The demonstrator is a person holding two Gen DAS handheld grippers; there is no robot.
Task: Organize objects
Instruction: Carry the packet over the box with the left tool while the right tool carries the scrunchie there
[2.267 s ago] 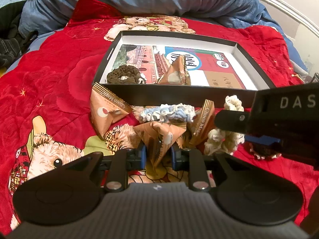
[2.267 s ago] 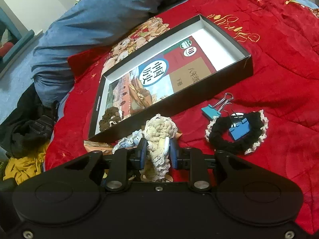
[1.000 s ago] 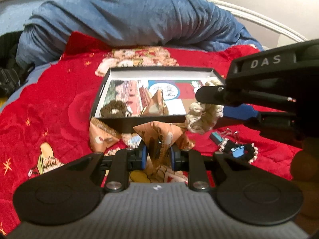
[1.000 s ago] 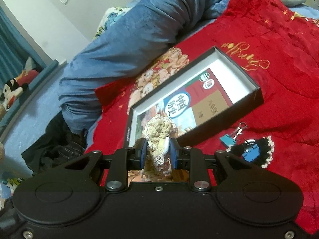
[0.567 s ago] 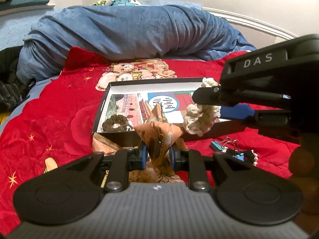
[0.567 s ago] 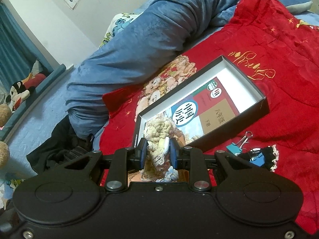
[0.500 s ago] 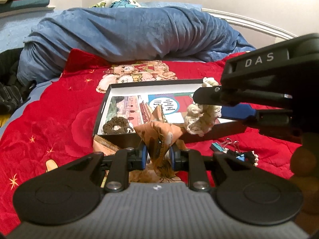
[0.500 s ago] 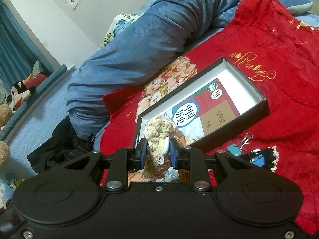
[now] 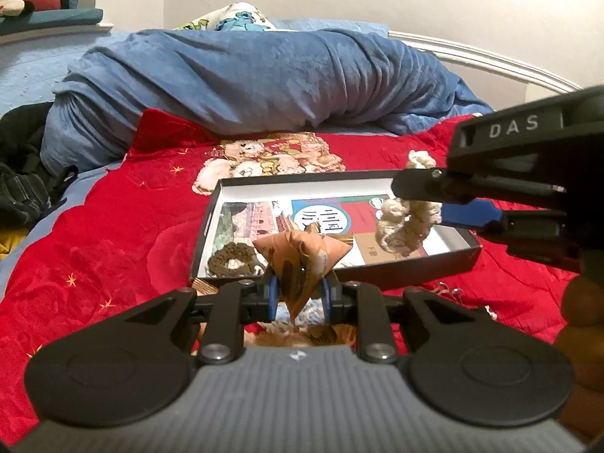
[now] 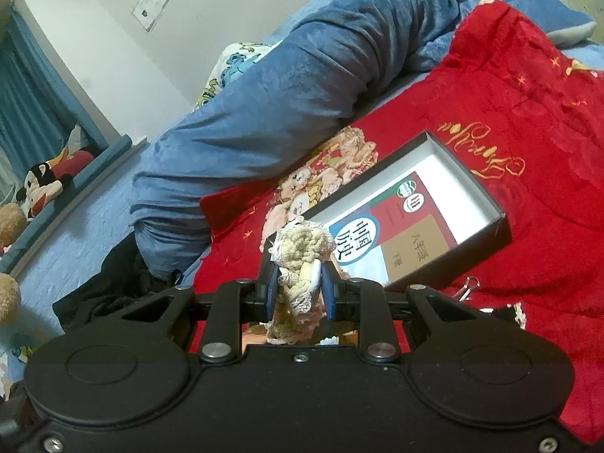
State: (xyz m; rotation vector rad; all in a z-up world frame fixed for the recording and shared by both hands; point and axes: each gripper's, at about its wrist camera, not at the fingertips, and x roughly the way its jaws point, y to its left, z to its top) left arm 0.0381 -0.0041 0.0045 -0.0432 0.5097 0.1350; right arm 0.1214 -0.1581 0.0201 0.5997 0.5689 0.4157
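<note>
Blue-padded jaws of the left gripper [image 9: 298, 294] pinch a tan triangular snack packet [image 9: 302, 260], held up in the air just near of the black box [image 9: 415, 270]. The right gripper [image 10: 298, 290] has its jaws pressed on a cream crocheted scrunchie [image 10: 300, 260], which in the left wrist view hangs over the right part of the box. Inside the box, a brown scrunchie [image 9: 230, 262] already lies at the near left on a printed book cover [image 9: 324, 215], so the sorting looks partly done. Both carried items have yet to be set down. On the red blanket [image 9: 124, 226] below the grippers, more packets and a pale blue scrunchie [image 9: 313, 307] show through in part, and a binder clip [image 10: 468, 287] lies near the box, so several pieces probably remain.
</note>
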